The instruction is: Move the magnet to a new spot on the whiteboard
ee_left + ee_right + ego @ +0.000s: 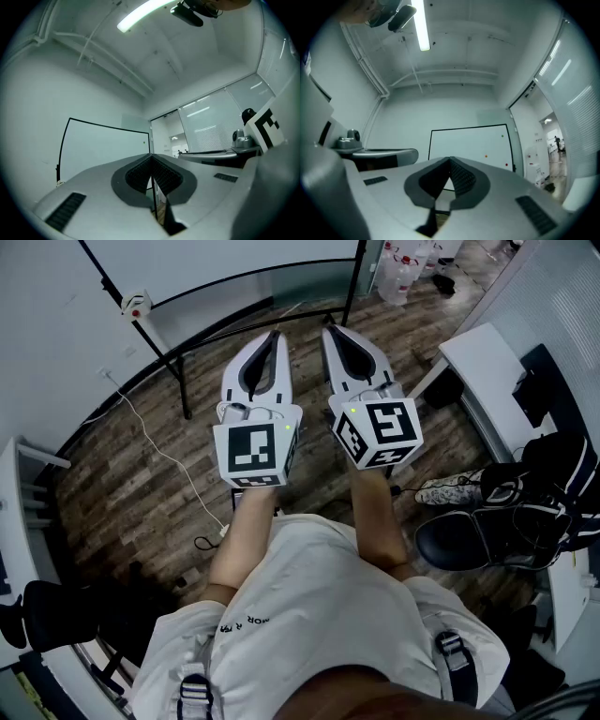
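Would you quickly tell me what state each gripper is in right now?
Left gripper: closed, nothing held.
Right gripper: closed, nothing held.

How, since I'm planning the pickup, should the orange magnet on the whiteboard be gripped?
Probably by its rim: bring the jaws head-on at the whiteboard, one on each side of the orange magnet. It shows as a small dot flat on the upright board.
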A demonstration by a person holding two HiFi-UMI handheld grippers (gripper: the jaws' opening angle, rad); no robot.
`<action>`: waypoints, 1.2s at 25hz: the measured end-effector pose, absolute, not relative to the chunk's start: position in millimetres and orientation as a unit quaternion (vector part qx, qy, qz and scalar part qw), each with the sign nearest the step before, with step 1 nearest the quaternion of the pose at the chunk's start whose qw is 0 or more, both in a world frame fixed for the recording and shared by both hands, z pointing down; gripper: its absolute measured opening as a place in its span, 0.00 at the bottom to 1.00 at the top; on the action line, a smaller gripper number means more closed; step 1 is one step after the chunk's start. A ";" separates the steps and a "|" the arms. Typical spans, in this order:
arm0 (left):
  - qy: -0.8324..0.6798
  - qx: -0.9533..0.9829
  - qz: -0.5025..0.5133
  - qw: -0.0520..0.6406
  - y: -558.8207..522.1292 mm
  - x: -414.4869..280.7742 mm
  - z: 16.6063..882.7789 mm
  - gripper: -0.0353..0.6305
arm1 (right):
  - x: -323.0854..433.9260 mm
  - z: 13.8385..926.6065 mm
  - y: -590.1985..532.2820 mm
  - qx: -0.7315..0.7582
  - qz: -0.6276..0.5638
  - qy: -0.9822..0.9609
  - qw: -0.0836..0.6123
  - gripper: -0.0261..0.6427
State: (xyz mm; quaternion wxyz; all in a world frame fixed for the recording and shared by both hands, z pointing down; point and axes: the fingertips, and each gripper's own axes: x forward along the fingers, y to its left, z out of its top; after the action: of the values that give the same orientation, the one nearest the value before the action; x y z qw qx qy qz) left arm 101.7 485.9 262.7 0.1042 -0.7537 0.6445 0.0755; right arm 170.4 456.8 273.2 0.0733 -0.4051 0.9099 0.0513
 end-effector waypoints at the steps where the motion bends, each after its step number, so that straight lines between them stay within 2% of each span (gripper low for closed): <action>1: 0.645 -0.754 0.072 0.101 483.5 100.6 266.9 0.06 | 169.3 276.3 455.5 -0.405 0.049 0.910 0.071 0.06; 30: 0.628 -0.776 0.029 0.049 449.6 24.3 311.7 0.06 | 93.5 316.4 429.0 -0.438 0.009 0.899 0.029 0.06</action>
State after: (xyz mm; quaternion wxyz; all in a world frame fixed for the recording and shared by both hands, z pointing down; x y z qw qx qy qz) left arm 24.3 449.6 311.7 0.0486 -0.7759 0.6283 0.0292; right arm 93.5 429.0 316.4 0.0285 -0.4379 0.8985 0.0086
